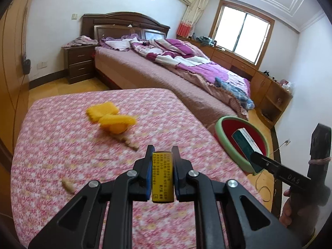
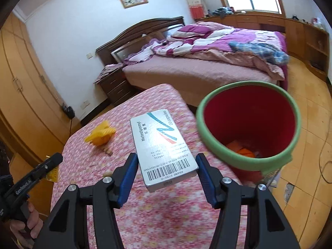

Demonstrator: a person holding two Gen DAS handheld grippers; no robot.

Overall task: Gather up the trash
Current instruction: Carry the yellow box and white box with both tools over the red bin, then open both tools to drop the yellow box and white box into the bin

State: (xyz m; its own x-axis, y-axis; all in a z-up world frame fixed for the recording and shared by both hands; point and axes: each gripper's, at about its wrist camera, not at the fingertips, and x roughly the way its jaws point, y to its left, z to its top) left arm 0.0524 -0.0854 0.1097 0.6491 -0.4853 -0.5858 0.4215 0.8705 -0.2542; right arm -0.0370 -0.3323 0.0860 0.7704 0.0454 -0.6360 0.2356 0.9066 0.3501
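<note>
Both tongs have picked up trash, and the job now is to drop it into the bin. The left tongs point(image 1: 162, 155) squeeze a small yellow can point(image 1: 162, 179) tight between the blue pads, low in the middle of the left wrist view. It has rows of small print that I cannot read. The right tongs point(image 2: 167, 159) hold a white medicine box point(image 2: 164, 145) in the middle of the right wrist view, up above the pink flowery tabletop point(image 2: 166, 207). The box says "MeteoSpasmyl" and "20 capsules", with a barcode at its near end. The red bin with a green rim point(image 2: 249, 161) sits just to the right of the box, past the tabletop's edge, and some orange stuff lies at its bottom. I think the next move is to carry the box right until it is over the bin's mouth, then let go. The can should go after. More trash waits on the tabletop: yellow peels point(image 1: 111, 115) in the middle left of the left wrist view. The left tongs' handle reads "GenRobot.AI".
</note>
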